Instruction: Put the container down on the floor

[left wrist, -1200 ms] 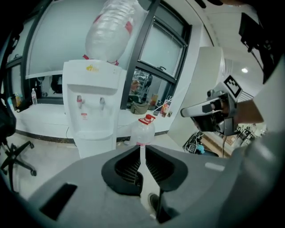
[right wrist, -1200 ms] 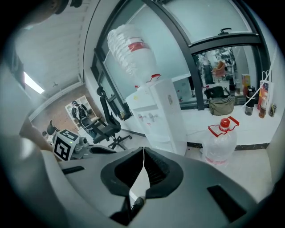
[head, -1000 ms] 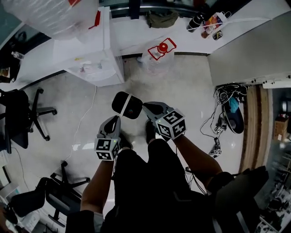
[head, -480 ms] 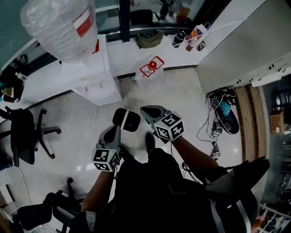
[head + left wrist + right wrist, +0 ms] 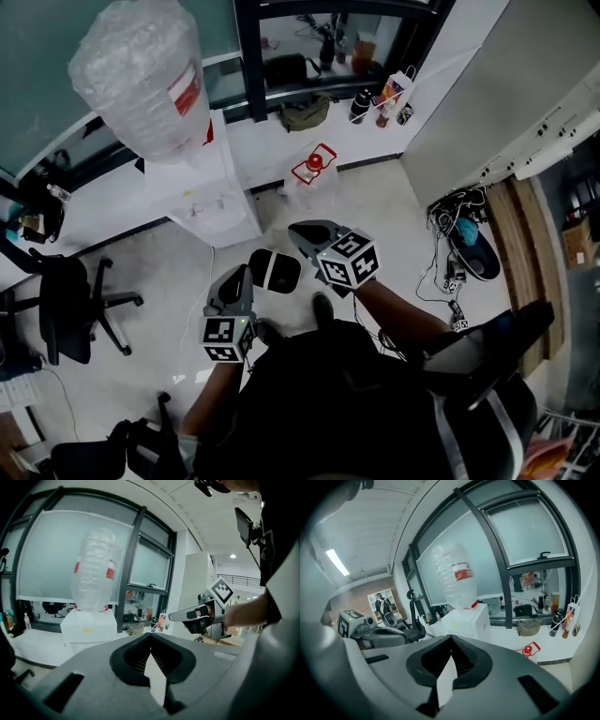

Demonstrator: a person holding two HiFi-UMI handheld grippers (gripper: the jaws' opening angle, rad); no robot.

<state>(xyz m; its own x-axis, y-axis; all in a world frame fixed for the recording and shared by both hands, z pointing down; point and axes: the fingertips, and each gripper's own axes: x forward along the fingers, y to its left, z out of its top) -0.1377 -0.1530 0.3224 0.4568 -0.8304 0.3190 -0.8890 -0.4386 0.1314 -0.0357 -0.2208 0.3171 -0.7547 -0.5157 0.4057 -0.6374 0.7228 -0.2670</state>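
Two grippers, left [image 5: 245, 274] and right [image 5: 294, 231], were closed with jaw tips meeting and nothing between them. One black container [image 5: 275, 270] with a white band sat on the floor [image 5: 375, 202] between them, held by neither.

The left hand-held gripper [image 5: 246, 273] and right hand-held gripper [image 5: 298, 231] are grey, with black-and-white marker cubes [image 5: 349, 261]. The person's clothing [image 5: 319, 403] is black.
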